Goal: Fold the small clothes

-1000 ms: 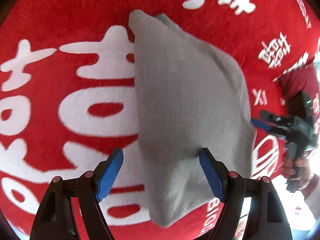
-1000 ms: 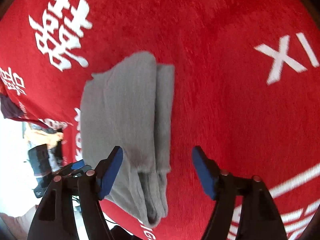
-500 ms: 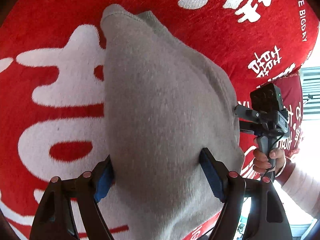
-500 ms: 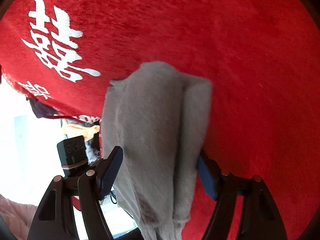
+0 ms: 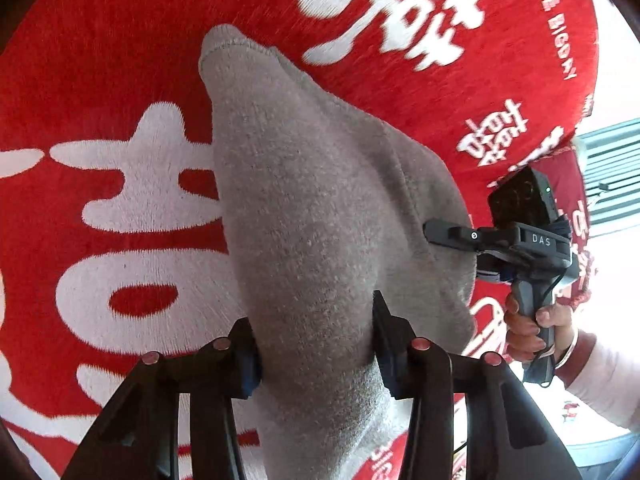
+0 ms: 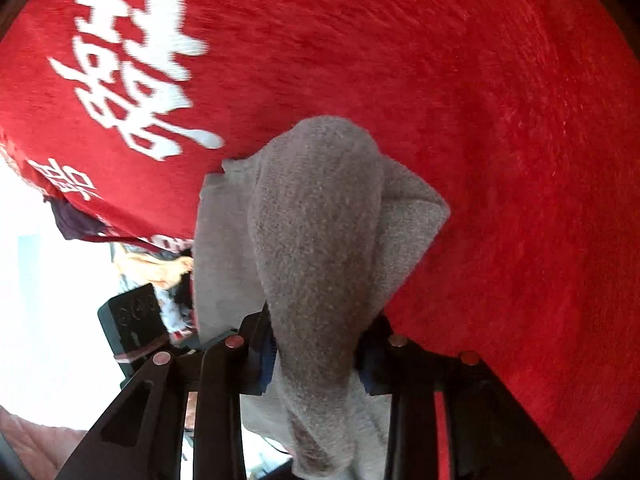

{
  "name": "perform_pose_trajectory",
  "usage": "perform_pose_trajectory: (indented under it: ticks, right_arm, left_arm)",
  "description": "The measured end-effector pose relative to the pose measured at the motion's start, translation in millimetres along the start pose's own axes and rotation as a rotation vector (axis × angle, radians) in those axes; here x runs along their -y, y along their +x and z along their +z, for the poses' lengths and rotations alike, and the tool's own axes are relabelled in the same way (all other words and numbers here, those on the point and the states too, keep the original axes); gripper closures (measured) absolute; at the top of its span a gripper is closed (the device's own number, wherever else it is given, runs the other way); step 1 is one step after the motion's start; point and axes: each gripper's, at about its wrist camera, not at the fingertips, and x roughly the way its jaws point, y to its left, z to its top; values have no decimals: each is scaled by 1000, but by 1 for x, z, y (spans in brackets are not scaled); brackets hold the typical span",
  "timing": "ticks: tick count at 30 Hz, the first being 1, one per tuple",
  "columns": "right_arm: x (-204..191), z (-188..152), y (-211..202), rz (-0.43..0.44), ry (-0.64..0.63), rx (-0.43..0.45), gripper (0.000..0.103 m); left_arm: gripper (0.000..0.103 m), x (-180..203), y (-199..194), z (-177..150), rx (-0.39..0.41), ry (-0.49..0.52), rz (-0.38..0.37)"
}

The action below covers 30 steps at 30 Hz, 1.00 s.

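Grey cloth (image 5: 316, 240), pinched between hand-held gripper (image 5: 316, 344) pads

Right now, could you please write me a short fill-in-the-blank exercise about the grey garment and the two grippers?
1. The left gripper is shut on the ____ garment.
2. The right gripper is shut on the same garment, so it is held by ____ grippers.
3. The garment lies over a ____ cloth with white characters.
4. In the left wrist view, the person's hand holding the other gripper shows at the ____ edge.

Missing words: grey; two; red; right
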Motion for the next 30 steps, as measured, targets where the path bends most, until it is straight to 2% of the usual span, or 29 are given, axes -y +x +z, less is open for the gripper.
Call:
perform_pose_trajectory:
  ticks: [8, 11, 14, 18, 23, 25, 28, 30]
  right_arm:
    - [-47, -48, -13, 64, 28, 6, 68]
    - [-68, -71, -7, 81, 33, -5, 68]
    - [-80, -95, 6, 99, 48, -27, 68]
    - [-93, -120, 42, 98, 50, -62, 68]
    - [-98, -128, 87, 86, 48, -101, 68]
    - [-96, -129, 103, 61, 28, -121, 68]
    - [-92, -125, 121, -23, -5, -148, 67]
    - [-91, -120, 128, -101, -35, -143, 67]
  left_arm:
    - [57, 2, -65, -29, 33, -10, -78]
    - [57, -1, -91, -45, 33, -5, -80]
    - [57, -8, -113, -63, 34, 3, -50]
    - [56, -37, -133, -86, 22, -27, -16]
    - [56, -84, -144, -109, 15, -74, 27]
    - [56, -99, -139, -115, 10, -73, 67]
    - [56, -117, -127, -119, -10, -62, 161]
    - [48, -127, -120, -120, 0, -71, 205]
